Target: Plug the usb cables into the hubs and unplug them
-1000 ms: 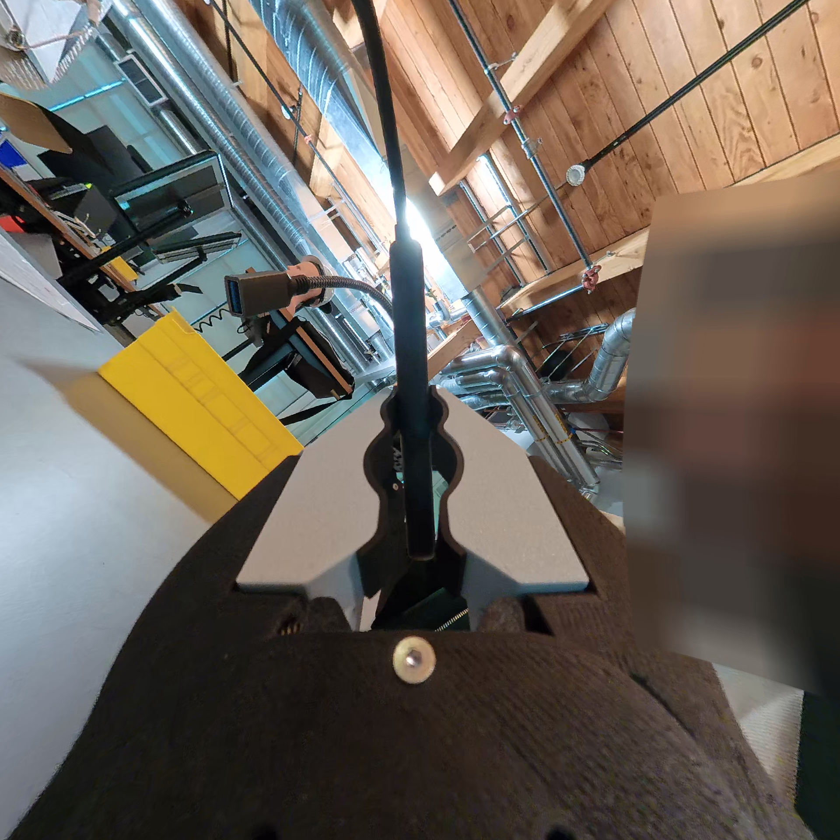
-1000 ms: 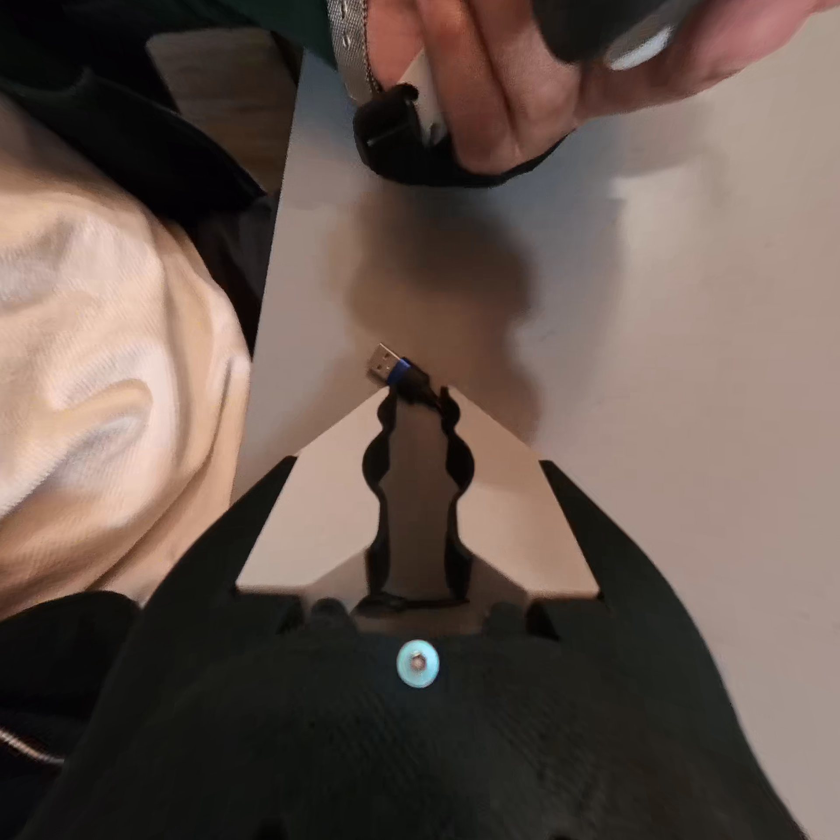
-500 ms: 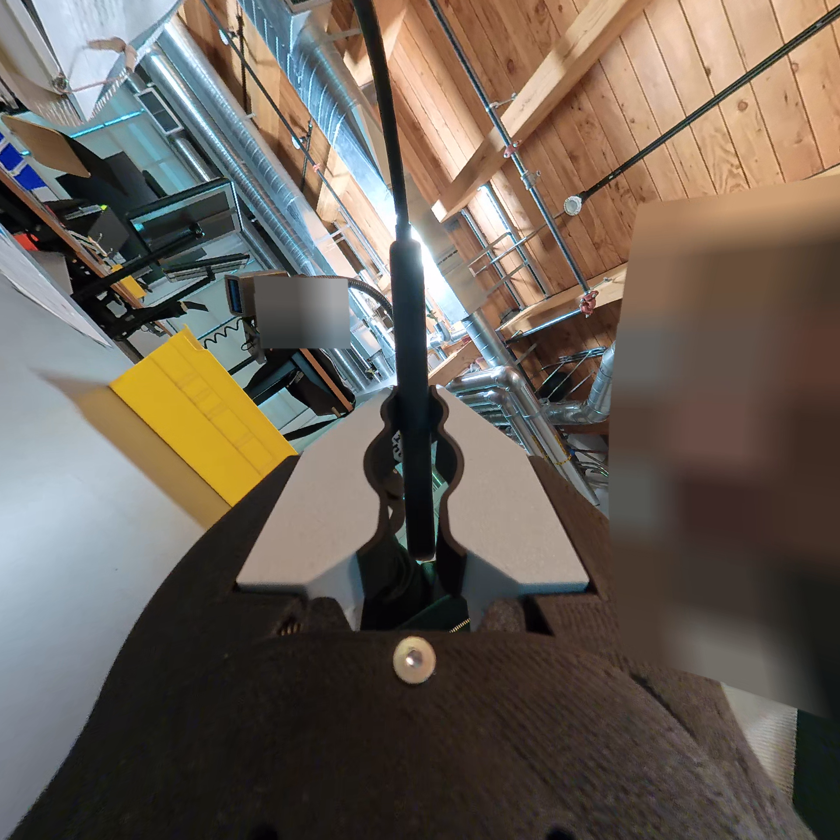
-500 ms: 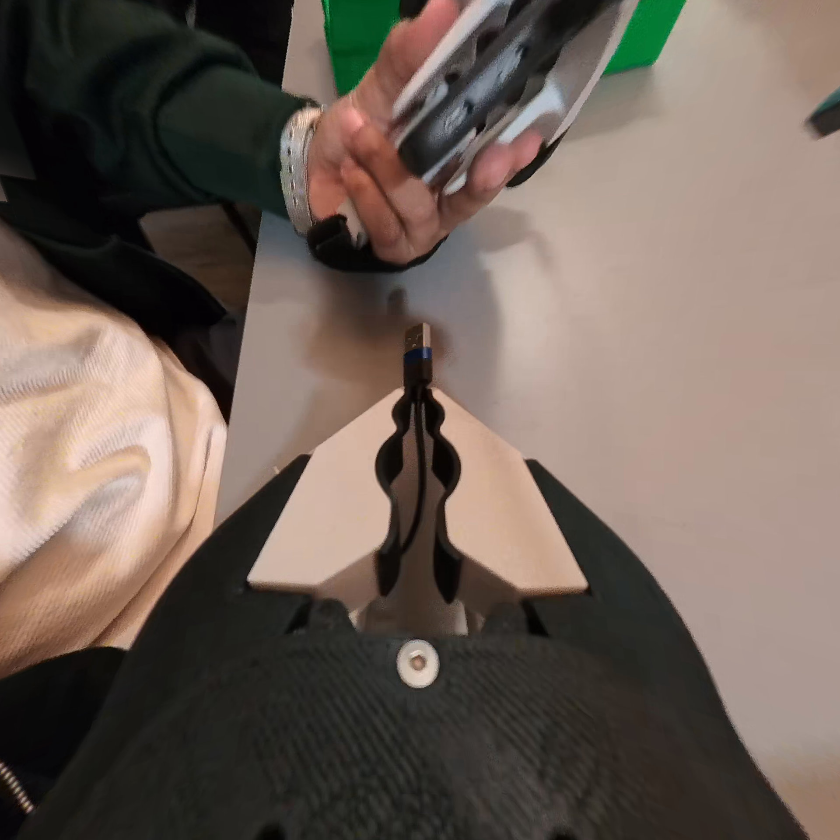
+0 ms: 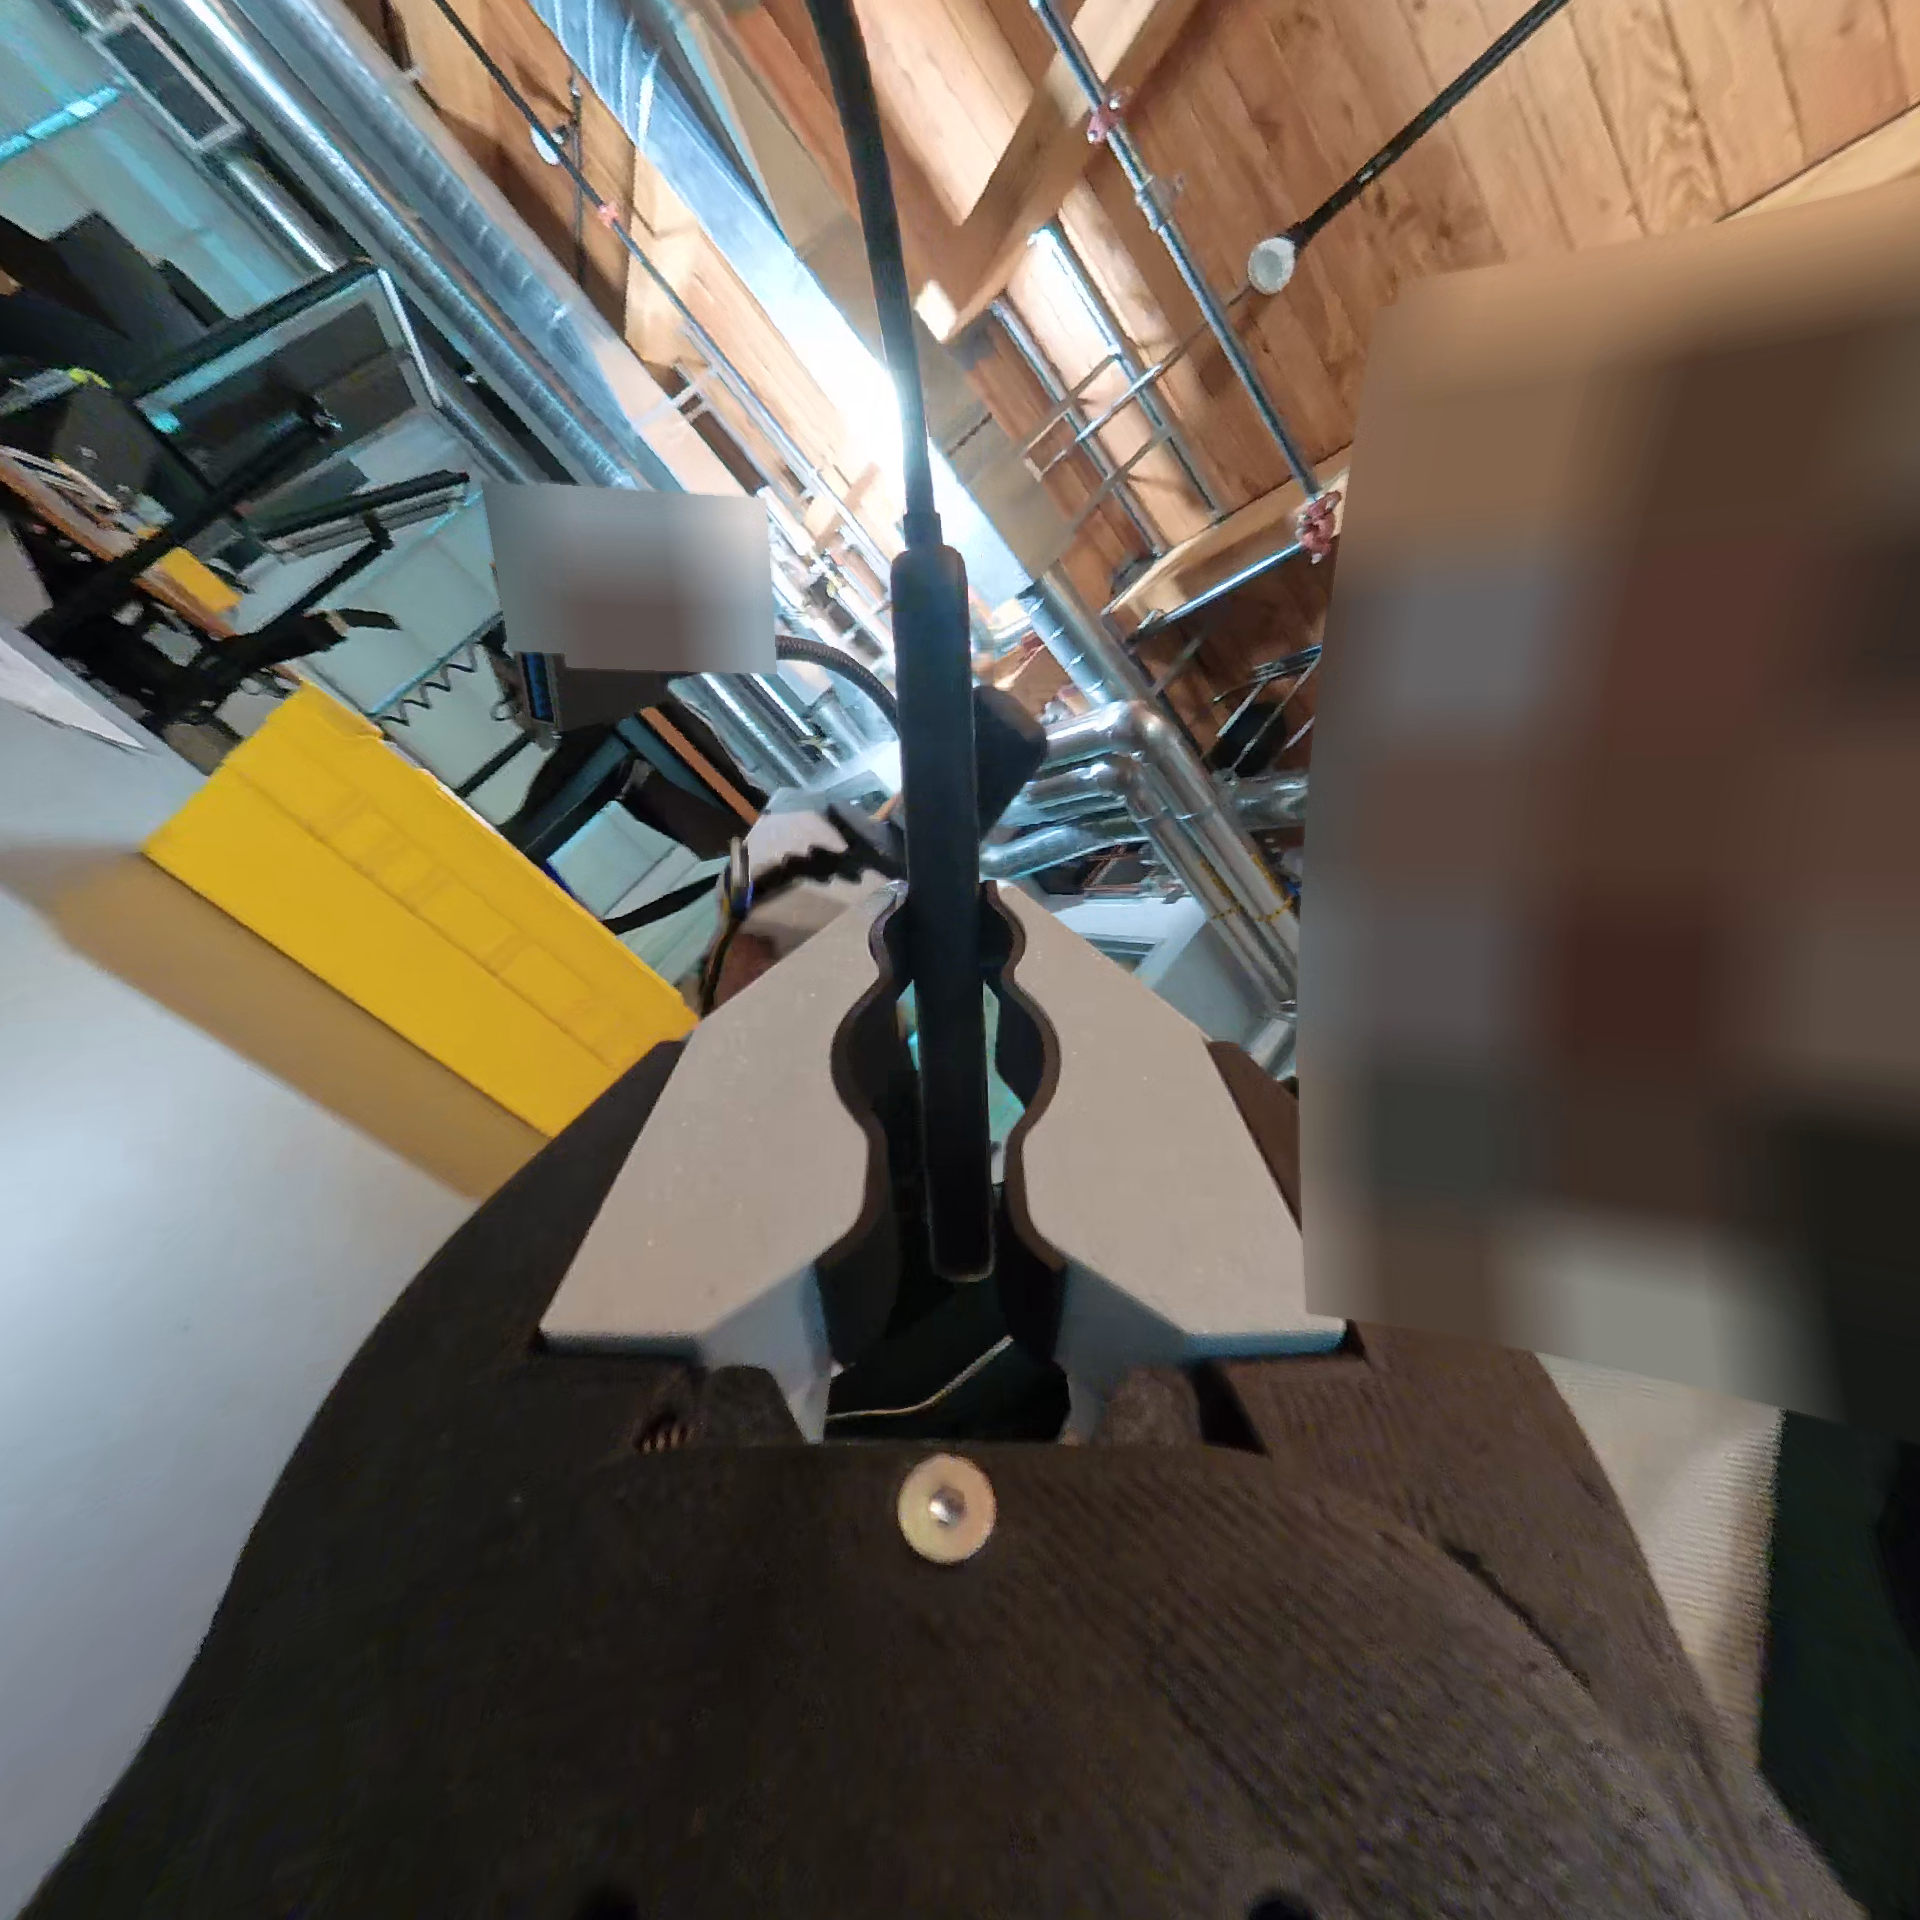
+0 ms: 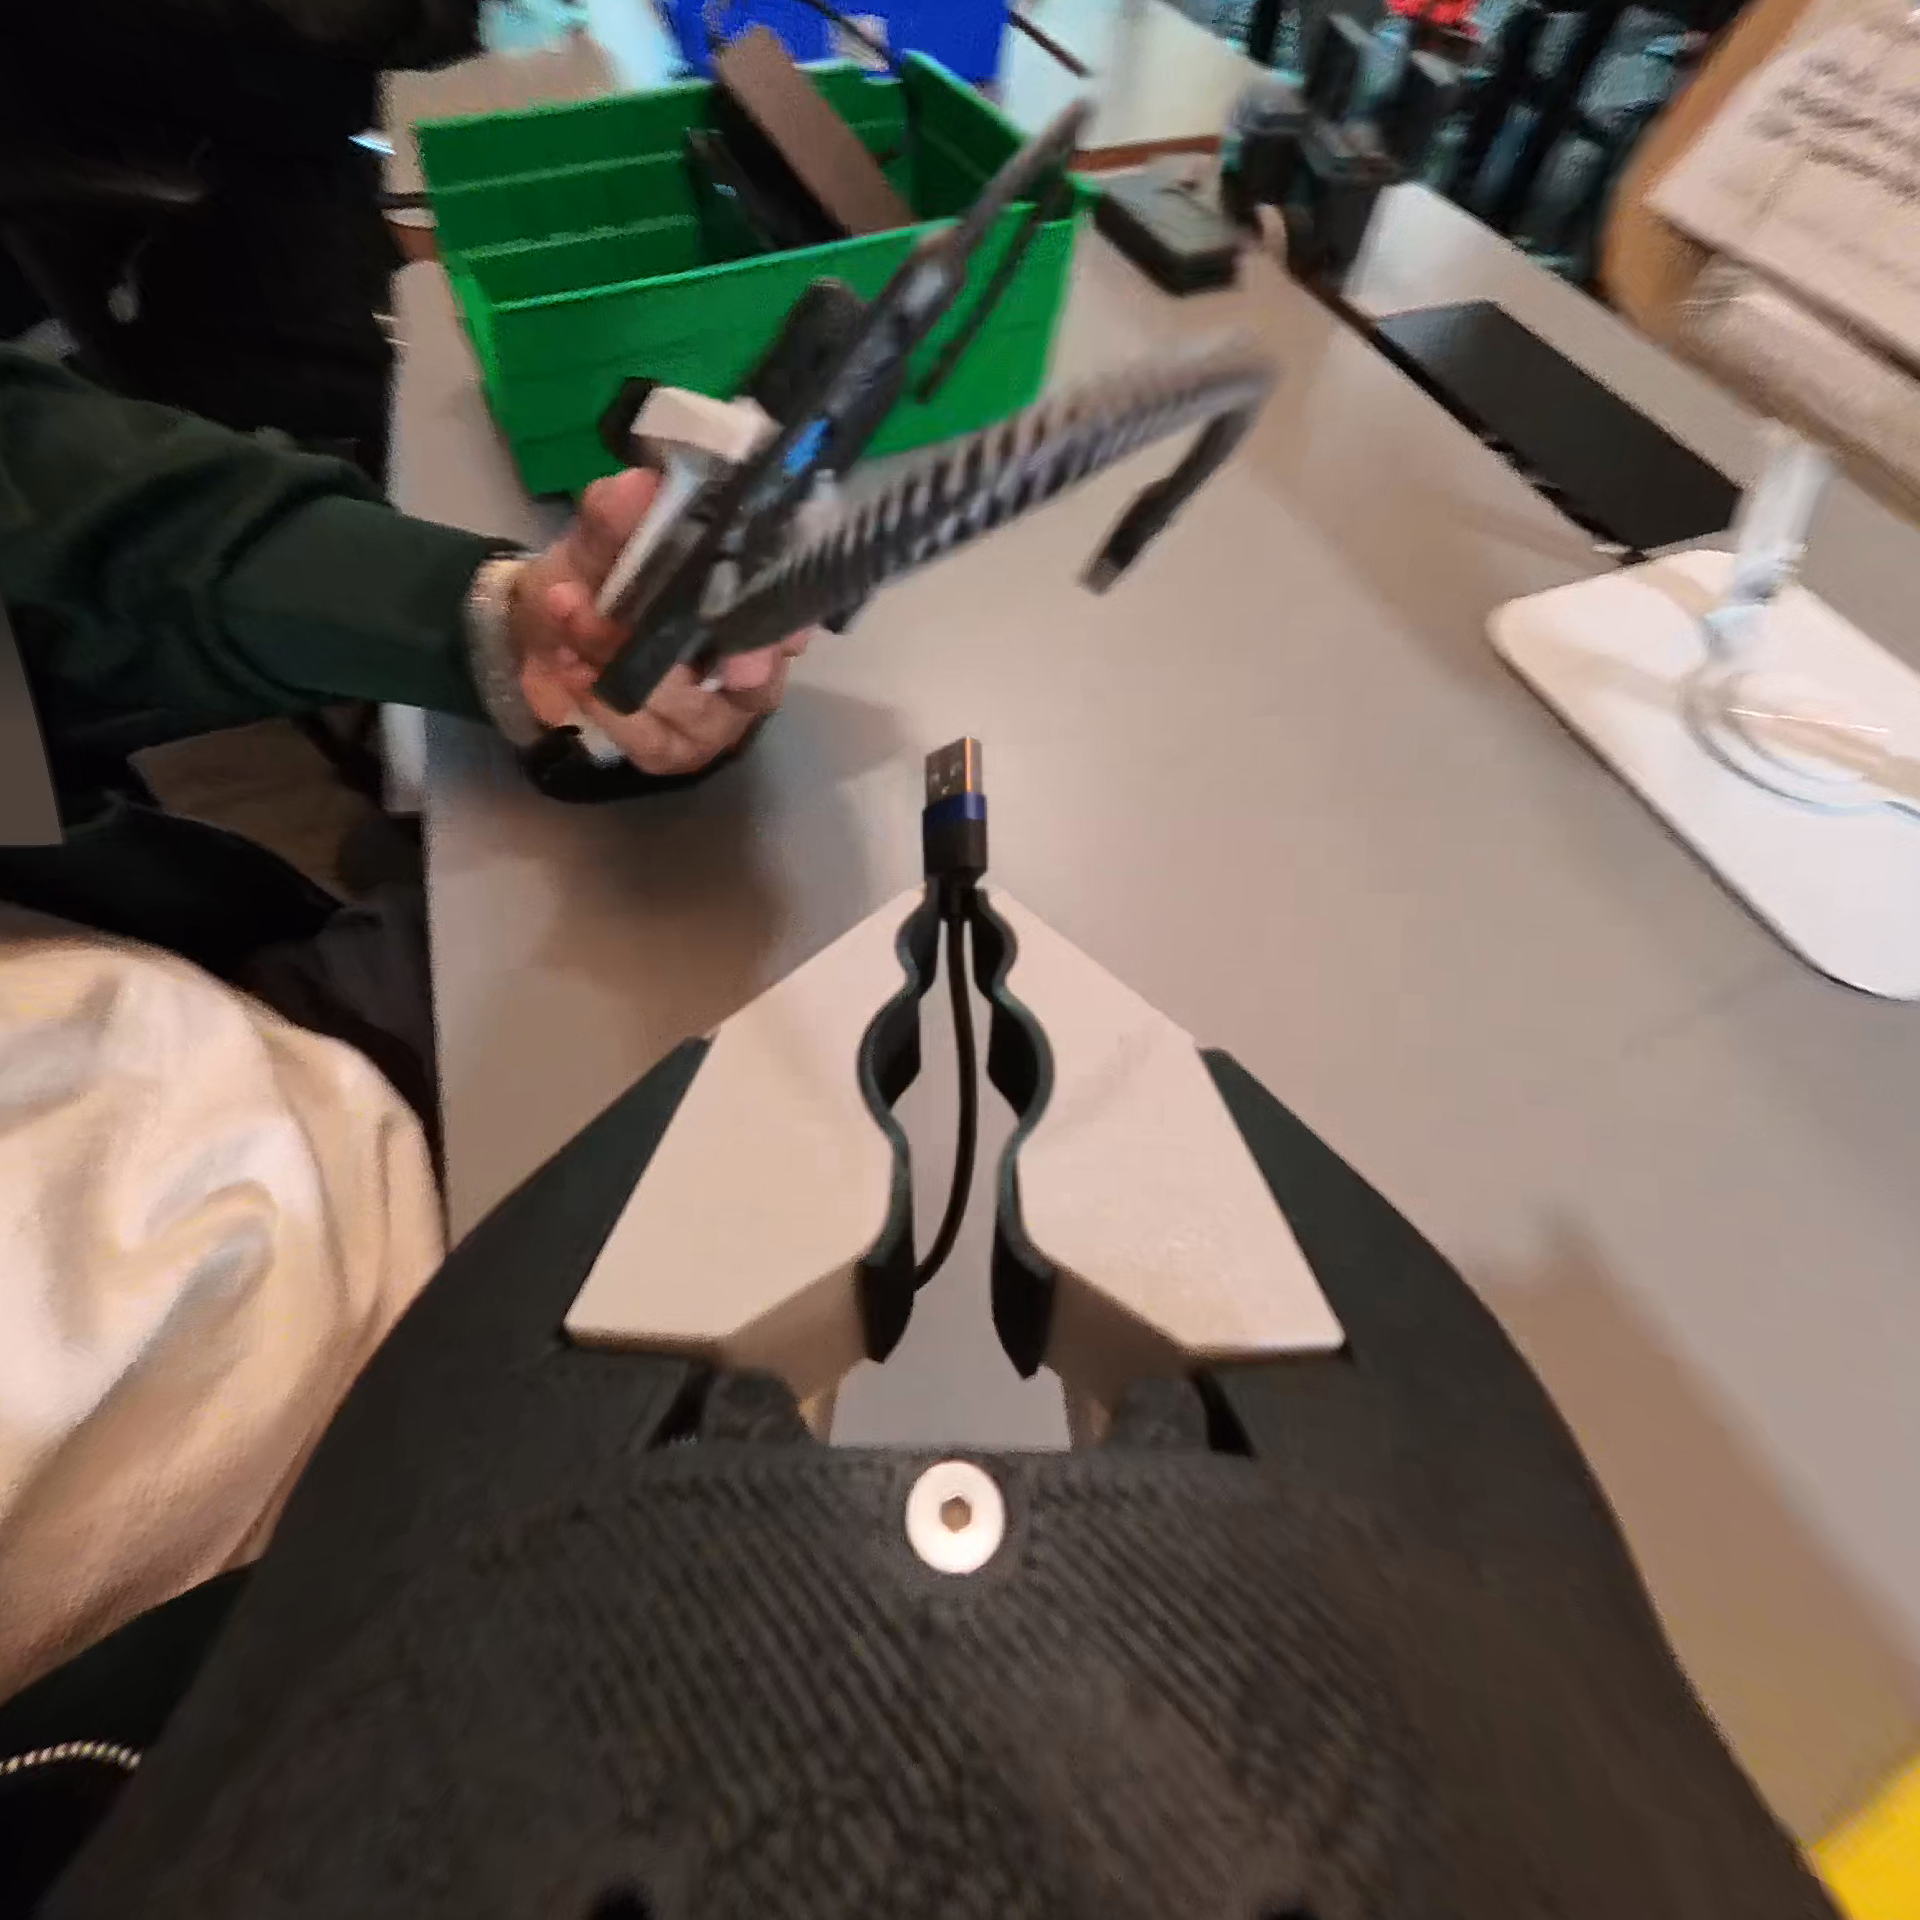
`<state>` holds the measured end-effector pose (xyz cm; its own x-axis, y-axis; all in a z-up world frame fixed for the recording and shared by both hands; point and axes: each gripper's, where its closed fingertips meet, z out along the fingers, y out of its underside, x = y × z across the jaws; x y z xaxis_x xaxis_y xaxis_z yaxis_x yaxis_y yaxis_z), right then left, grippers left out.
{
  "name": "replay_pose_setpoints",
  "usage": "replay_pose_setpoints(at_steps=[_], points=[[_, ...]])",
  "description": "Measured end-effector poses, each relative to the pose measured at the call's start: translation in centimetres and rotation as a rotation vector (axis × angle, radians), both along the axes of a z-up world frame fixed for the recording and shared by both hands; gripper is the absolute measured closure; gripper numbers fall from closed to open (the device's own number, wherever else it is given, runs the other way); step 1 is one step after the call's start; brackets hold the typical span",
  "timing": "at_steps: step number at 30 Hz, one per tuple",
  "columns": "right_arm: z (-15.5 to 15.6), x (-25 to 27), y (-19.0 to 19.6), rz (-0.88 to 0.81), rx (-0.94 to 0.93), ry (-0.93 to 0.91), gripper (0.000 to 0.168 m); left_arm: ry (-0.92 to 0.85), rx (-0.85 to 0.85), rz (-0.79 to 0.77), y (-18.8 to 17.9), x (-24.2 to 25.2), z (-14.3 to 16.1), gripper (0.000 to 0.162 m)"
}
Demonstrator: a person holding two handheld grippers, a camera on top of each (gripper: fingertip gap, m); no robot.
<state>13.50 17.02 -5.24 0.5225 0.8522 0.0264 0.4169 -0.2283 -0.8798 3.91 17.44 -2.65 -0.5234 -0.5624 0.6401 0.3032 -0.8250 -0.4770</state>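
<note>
R hand-held gripper (image 6: 954,914) clamped on thin black USB cable w/ blue-ringed metal plug (image 6: 956,805), plug pointing fwd, free for insertion. L hand-held gripper (image 5: 943,914) clamped on slim black hub (image 5: 938,904), tilted up off grey bench (image 6: 1299,883), prob. to present ports. Not yet mated.

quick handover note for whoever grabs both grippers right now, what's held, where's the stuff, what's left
Left gripper: shut on the slim black hub, raised and tilted toward the ceiling; the hub's lead runs up out of frame.
Right gripper: shut on the usb cable just behind its plug, which sticks out past the fingertips over the grey table.
Done: both parts picked up.
Left: plug not yet in the hub; bring them together, insert, then unplug.
Nearby: green bin, yellow bin.
</note>
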Motion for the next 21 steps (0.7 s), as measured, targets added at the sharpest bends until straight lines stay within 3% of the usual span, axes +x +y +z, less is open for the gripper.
replay_pose_setpoints(at_steps=[1,6,10,16,21], points=[[0.7,1.3,0.7,-0.065,0.013,-0.020,0.164,0.020,0.008,0.022,0.2,0.1,-0.2,0.153],[5.5,6.3,1.8,-0.257,0.121,-0.017,0.164,0.201,0.020,0.134,1.7,1.0,-2.4,0.154],[7.2,4.2,-1.0,-0.103,0.083,0.038,0.165,0.340,0.119,0.165,1.1,2.2,-3.8,0.154],[1.6,-0.1,-3.8,0.073,-0.148,-0.111,0.164,0.444,0.374,0.102,-2.7,4.1,-4.7,0.154],[-1.6,-1.3,-4.3,0.098,-0.230,-0.187,0.164,0.429,0.429,0.024,-4.7,4.7,-4.7,0.154]])
